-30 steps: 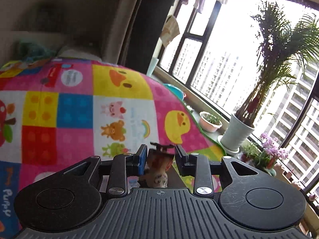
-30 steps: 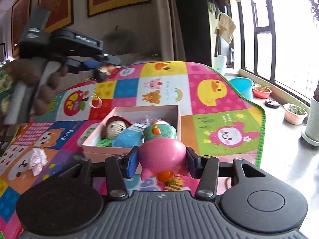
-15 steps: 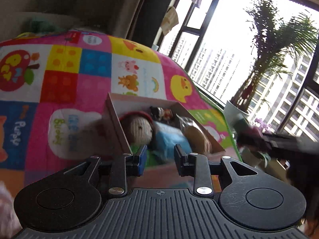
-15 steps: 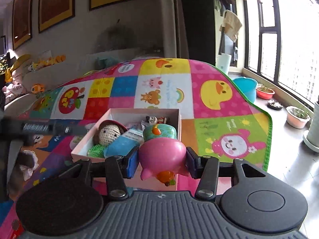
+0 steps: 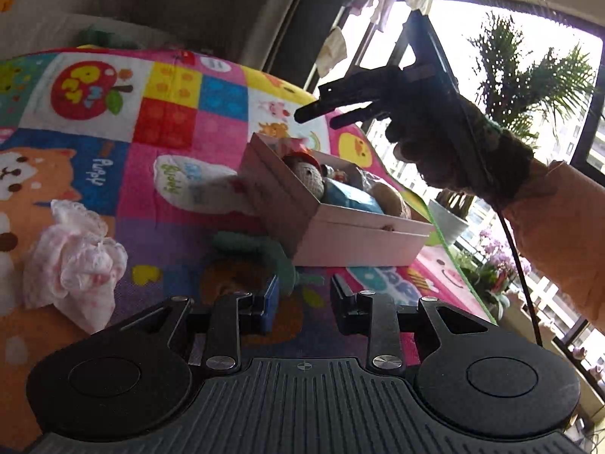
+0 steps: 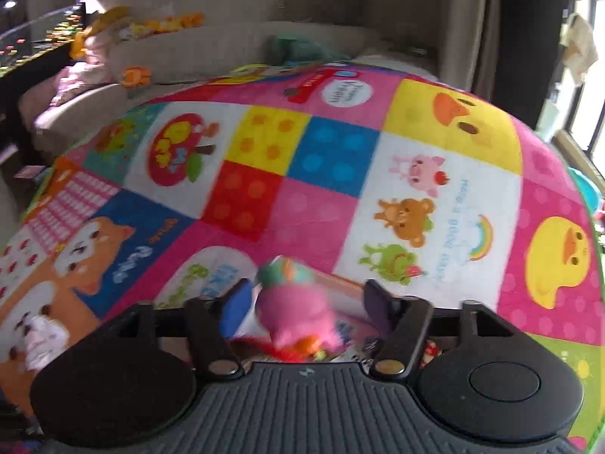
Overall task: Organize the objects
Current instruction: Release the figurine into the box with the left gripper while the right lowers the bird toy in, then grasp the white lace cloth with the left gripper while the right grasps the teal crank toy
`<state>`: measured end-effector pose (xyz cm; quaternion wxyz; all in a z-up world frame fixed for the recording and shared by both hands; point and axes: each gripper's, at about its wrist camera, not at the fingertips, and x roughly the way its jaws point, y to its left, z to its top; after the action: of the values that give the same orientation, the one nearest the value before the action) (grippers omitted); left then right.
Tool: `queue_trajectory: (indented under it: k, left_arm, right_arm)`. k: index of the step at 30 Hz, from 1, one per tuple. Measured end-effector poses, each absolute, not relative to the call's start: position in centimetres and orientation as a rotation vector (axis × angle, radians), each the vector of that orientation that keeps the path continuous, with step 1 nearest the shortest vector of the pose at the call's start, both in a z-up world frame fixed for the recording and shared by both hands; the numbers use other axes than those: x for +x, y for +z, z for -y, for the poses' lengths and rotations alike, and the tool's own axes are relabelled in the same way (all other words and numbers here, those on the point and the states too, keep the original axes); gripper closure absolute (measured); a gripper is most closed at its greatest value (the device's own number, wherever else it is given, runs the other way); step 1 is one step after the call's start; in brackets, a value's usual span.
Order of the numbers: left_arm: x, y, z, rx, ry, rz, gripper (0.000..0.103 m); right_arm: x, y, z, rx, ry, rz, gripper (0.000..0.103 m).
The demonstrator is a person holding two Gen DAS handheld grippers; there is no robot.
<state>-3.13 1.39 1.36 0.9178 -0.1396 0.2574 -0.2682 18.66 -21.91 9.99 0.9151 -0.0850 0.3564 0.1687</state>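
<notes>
A pink box (image 5: 351,238) holding a knitted doll (image 5: 310,181) and other toys stands on the colourful play mat (image 5: 170,121). My right gripper (image 5: 315,120), held by a gloved hand, hovers above the box. In the right wrist view its jaws (image 6: 306,299) are opening, and the pink pig toy (image 6: 295,310) sits loose between them, clear of both pads. My left gripper (image 5: 304,302) is low over the mat in front of the box, jaws narrowly apart with nothing between them. A green knitted toy (image 5: 272,253) lies just beyond its left finger.
A crumpled white and pink cloth (image 5: 72,265) lies on the mat to the left. Potted plants (image 5: 529,75) stand along the window on the right. A sofa (image 6: 189,49) with soft toys runs behind the mat.
The left gripper no longer holds the small figure and has sunk toward the mat in front of the box. The right gripper has swung over the box and its jaws have parted from the pink pig.
</notes>
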Motion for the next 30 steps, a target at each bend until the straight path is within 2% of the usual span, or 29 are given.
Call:
queue_trajectory:
  k: [8, 13, 15, 21, 26, 27, 30]
  left_arm:
    - [-3.1, 0.9, -2.0, -0.336, -0.584, -0.515, 0.07]
    - [-3.8, 1.3, -2.0, -0.305, -0.557, -0.484, 0.07]
    - [-4.3, 1.7, -2.2, -0.29, -0.526, -0.476, 0.07]
    - [-4.9, 3.2, -4.8, -0.312, -0.316, -0.434, 0.07]
    - [-5.1, 3.4, -8.0, -0.36, -0.099, -0.457, 0.07]
    - [-5.3, 3.4, -8.4, -0.368, -0.071, -0.468, 0.07]
    - [-6.1, 3.2, -9.2, -0.367, -0.021, -0.494, 0.07]
  right_arm:
    - [17.6, 9.3, 23.7, -0.181, 0.122, -0.756, 0.03]
    - [11.2, 9.7, 22.3, -0.173, 0.155, -0.681, 0.029]
    - [7.9, 9.5, 21.0, -0.186, 0.187, -0.645, 0.024]
    - [-0.4, 6.0, 17.2, -0.221, 0.268, -0.623, 0.022]
    - [-2.1, 2.6, 14.7, -0.186, 0.311, -0.661, 0.022]
    - [-1.9, 2.1, 14.3, -0.177, 0.308, -0.665, 0.024]
    - [-0.4, 0.9, 13.7, -0.146, 0.29, -0.689, 0.04]
